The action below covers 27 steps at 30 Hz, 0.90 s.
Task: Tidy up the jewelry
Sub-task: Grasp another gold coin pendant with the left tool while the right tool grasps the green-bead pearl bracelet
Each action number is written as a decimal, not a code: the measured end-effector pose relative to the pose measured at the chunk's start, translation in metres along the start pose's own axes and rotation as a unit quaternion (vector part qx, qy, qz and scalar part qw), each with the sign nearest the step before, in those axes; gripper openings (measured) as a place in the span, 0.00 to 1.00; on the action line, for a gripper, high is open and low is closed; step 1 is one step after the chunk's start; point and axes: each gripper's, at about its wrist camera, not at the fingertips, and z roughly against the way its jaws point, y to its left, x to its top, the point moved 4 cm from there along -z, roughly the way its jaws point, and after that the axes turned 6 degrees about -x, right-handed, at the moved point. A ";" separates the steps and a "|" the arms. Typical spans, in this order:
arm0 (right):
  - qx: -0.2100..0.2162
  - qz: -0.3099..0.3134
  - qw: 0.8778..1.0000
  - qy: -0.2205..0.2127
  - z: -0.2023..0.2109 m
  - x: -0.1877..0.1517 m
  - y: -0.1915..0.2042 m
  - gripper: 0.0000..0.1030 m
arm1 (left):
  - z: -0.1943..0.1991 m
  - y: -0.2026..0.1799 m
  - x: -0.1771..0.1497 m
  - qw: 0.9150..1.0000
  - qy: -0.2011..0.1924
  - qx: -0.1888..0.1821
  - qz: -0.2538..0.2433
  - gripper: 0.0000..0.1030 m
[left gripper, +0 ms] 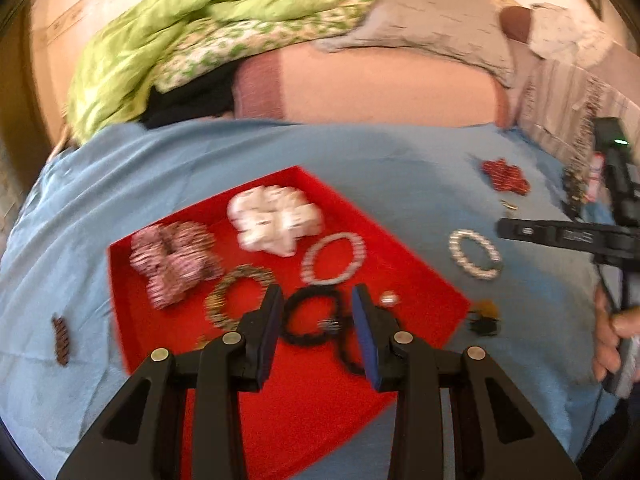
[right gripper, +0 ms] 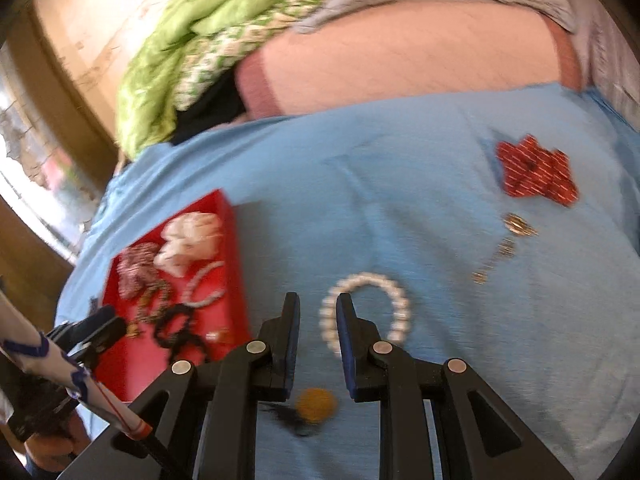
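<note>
A red tray lies on a blue cloth and holds a white bow, a pink striped bow, a white bead bracelet, a brown bracelet and a black bead bracelet. My left gripper is open and empty above the black bracelet. My right gripper is open and empty, just left of a pearl bracelet on the cloth. An orange pendant on a black cord lies under it. A red bow and gold pieces lie farther right.
The blue cloth covers a bed with a pink sheet, a green quilt and a grey blanket behind. A brown hair clip lies left of the tray. The right gripper shows at the left wrist view's right edge.
</note>
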 end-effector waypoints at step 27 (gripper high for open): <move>-0.049 -0.039 0.998 0.011 -0.011 0.007 -0.055 0.10 | -0.072 -0.154 -0.031 0.978 0.093 -0.097 -0.162 0.38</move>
